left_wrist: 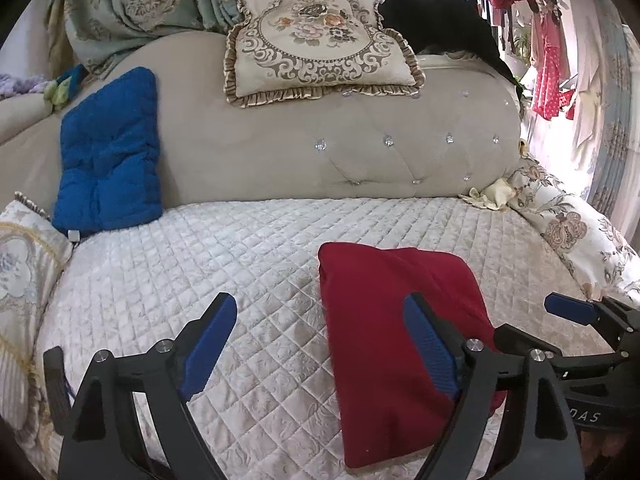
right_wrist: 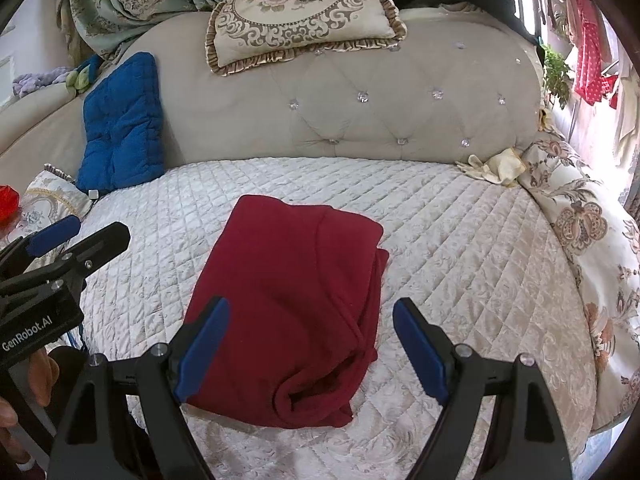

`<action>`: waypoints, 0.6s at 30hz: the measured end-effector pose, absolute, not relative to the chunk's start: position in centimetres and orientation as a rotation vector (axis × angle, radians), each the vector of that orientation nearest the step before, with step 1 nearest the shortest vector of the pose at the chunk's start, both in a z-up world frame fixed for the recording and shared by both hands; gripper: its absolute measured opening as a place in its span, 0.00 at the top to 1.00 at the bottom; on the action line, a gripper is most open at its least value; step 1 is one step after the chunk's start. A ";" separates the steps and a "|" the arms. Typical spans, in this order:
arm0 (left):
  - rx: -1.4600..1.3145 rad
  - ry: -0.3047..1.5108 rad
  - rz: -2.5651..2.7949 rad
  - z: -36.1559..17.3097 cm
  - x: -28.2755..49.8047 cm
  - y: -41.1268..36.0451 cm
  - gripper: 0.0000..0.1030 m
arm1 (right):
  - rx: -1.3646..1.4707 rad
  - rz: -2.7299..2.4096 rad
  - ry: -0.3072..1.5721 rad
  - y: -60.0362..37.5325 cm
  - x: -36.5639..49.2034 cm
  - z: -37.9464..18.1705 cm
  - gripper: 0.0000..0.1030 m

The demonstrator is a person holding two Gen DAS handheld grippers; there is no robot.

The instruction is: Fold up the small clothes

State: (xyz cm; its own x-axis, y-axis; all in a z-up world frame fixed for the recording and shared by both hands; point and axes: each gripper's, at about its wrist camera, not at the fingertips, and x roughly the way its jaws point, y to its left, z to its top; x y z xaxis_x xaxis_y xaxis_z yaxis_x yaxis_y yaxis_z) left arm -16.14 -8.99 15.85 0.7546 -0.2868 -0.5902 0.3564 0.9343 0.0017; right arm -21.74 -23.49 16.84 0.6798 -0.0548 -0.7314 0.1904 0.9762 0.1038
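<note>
A dark red garment (left_wrist: 372, 360) (right_wrist: 296, 272) lies folded into a thick rectangle on the white quilted sofa seat (left_wrist: 224, 256) (right_wrist: 460, 240). My left gripper (left_wrist: 320, 304) is open just above the seat, its right finger over the garment's near left part and its left finger over bare quilt. My right gripper (right_wrist: 312, 304) is open too, straddling the garment's near end with nothing pressed between the pads. Each gripper shows in the other's view: the right gripper (left_wrist: 524, 316) beside the garment's right edge, the left gripper (right_wrist: 92, 232) off its left side.
A blue cushion (left_wrist: 108, 152) leans on the tufted beige backrest (left_wrist: 360, 144), with a frilled floral pillow (left_wrist: 316, 40) on top. A floral bolster (left_wrist: 572, 232) borders the seat's right side. Clothes (left_wrist: 548, 60) hang at far right. A hand (right_wrist: 36, 376) holds the left gripper.
</note>
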 end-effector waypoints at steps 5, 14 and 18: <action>0.119 0.627 -0.322 15.7 -15.9 -8.8 0.35 | 0.178 -0.140 0.812 -23.4 -21.8 16.8 0.15; 0.134 0.625 -0.326 15.5 -16.1 -9.1 0.35 | 0.175 -0.135 0.823 -23.6 -21.6 16.5 0.15; 0.130 0.630 -0.332 15.5 -16.0 -9.2 0.35 | 0.174 -0.136 0.822 -23.7 -21.4 16.5 0.15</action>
